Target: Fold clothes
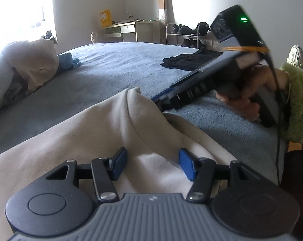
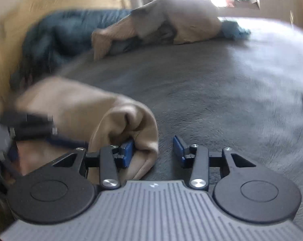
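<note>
A beige garment lies bunched on the grey-blue bed cover. My left gripper hovers over its pale inner side, open, with the blue pads apart and cloth lying under the gap. My right gripper, held by a hand, pokes its tips in at a raised fold of the same garment. In the right wrist view that gripper is open. The beige fold rests against its left pad, and the right pad stands apart over bare cover. The left gripper shows blurred at left.
A pile of beige clothing and a blue cloth lie at the bed's far left. A black garment lies at the far right edge. Beyond the bed stand a desk and a shoe rack. A green fuzzy sleeve covers the person's arm.
</note>
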### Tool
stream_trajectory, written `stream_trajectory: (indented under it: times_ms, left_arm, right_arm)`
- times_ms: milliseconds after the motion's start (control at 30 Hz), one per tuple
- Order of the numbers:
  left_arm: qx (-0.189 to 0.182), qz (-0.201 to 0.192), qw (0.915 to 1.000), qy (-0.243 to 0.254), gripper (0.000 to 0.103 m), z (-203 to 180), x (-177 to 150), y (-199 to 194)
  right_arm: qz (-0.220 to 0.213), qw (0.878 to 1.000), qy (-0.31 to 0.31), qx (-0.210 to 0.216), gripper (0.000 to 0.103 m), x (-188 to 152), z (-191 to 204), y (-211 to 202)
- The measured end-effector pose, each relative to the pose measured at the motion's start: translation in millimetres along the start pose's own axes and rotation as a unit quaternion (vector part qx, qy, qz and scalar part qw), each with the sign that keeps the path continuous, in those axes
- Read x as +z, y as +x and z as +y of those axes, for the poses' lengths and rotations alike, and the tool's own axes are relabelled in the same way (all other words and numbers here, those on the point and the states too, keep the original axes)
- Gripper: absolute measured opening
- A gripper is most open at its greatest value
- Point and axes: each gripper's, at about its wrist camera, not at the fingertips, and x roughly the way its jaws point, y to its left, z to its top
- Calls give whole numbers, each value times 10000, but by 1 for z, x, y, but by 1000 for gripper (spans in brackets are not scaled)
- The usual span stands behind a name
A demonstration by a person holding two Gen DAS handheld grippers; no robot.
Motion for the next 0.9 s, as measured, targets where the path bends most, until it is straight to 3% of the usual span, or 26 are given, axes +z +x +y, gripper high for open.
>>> stream_trajectory:
  times_ms: [100,200,300,400,500,567,667,733,900]
  left_arm:
    - [-18,-22,10000,15,59,0,0,0]
    - [-48,-47,10000,-17,59,1,0,2]
    - [-45,-72,10000,-12,59,1,0,4]
    - [-48,-94,9999,-18,59,2,-1,5]
    - [-54,-113,9999,-21,60,1,-2,5]
    - [-57,-116,9999,-22,60,1,-2,4]
    - [-64,-120,9999,-6,60,1,-3,4]
    - [-70,-125,9999,-4,60,2,-3,4]
    - [-210,-17,9998,48,60,1,11,-1]
  right_arm:
    - [-123,9983,508,254,39,-4,-13,-3]
    - [-263,9993,-14,259,39,-6,7,-15]
    - [-81,9995,-299,64,38,1,11,-8]
    - [-79,9994,158,313,39,2,-3,-12]
    - [-182,9987,99,471,39,5,4,-15]
    - [-180,9988,75,444,39,7,5,-9]
    - [-149,9997,32,-183,37,8,-7,3]
    - [-236,9980,579,120,37,6,-29,3]
    - [-332,9981,513,81,37,3,-28,1]
